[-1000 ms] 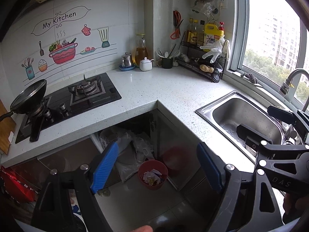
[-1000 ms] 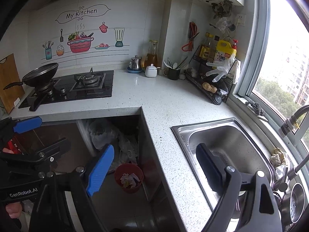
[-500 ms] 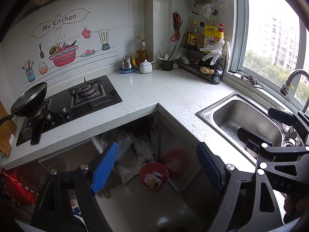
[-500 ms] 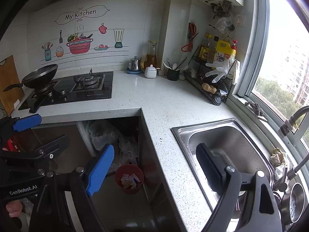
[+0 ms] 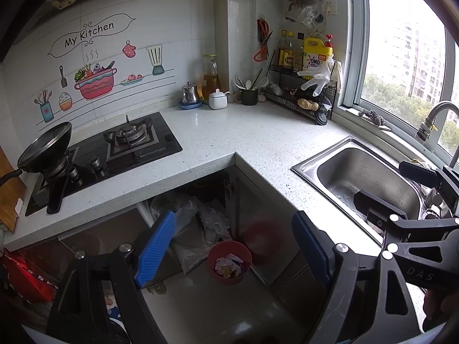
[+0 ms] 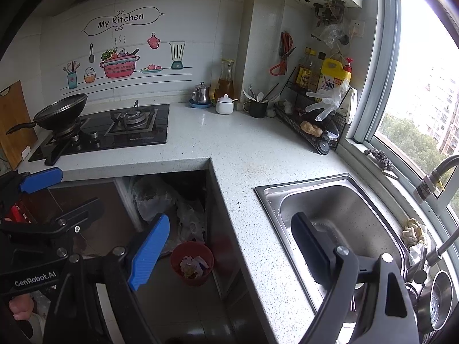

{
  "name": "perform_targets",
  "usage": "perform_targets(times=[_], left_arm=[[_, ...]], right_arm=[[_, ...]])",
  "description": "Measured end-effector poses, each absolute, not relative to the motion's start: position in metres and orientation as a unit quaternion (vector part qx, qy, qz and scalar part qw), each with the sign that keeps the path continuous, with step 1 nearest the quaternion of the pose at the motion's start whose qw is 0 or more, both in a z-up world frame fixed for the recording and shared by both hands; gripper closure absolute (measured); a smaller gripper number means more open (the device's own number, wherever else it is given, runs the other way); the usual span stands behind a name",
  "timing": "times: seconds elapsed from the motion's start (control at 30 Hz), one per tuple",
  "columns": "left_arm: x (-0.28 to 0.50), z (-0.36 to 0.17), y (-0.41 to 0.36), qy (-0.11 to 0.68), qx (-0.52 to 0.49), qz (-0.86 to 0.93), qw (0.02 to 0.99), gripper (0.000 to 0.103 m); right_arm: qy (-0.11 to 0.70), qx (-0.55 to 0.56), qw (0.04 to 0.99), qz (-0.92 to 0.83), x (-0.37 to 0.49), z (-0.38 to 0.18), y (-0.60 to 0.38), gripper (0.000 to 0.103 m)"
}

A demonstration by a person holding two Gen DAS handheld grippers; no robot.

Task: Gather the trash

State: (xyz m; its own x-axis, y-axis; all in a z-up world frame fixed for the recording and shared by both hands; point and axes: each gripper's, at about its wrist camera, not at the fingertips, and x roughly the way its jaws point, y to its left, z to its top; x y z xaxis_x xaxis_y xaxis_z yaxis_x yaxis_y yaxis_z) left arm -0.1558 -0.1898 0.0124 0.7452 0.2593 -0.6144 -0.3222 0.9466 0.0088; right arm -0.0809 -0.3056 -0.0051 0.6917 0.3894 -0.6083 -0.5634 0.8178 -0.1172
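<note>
A small red bin (image 5: 229,280) stands on the floor at the inner corner of the L-shaped counter, with paper scraps and wrappers (image 5: 228,263) inside. My left gripper (image 5: 233,215) hovers well above it, open, with nothing between its blue pads. In the right wrist view the bin (image 6: 176,263) is at lower centre. My right gripper (image 6: 231,215) is open and empty, one finger over the floor and the other over the sink. Each gripper shows in the other's view: the right gripper (image 5: 379,180) at the right edge, the left gripper (image 6: 81,187) at the left.
A speckled white counter (image 5: 243,137) carries a black gas stove (image 5: 129,146) with a pan (image 5: 46,149). The steel sink (image 6: 338,206) and tap (image 6: 433,177) are on the right, with a crumpled rag (image 6: 413,229) beside them. Plastic bags (image 5: 189,215) fill the open cabinet. A wire rack (image 5: 301,97) stands by the window.
</note>
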Motion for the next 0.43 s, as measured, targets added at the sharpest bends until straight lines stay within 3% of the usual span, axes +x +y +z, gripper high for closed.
perform_targets(times=[0.43], left_arm=[[-0.1552,0.0116,-0.1951,0.324,-0.050,0.154,0.932,0.021]], right_arm=[[0.297,-0.148,0.906,0.263,-0.0844,-0.0056,-0.3066,0.017]])
